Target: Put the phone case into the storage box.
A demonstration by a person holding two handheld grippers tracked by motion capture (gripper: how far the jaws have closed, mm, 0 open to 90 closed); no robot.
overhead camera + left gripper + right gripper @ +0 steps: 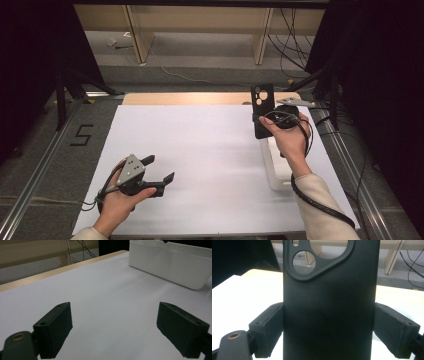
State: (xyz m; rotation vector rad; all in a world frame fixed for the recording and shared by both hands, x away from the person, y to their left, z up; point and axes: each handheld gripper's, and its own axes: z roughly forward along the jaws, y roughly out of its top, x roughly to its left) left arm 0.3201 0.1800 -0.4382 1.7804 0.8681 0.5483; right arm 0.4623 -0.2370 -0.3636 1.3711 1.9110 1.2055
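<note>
White-topped table (210, 150) (wood edge at back), white bin (274, 167) at its right.

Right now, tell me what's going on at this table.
A person works with a gripper in each hand. The right gripper is shut on a black phone case, holding it upright by its sides above the white bin at the table's right edge. The left gripper rests low over the white table with its jaws open and nothing between them.
</note>
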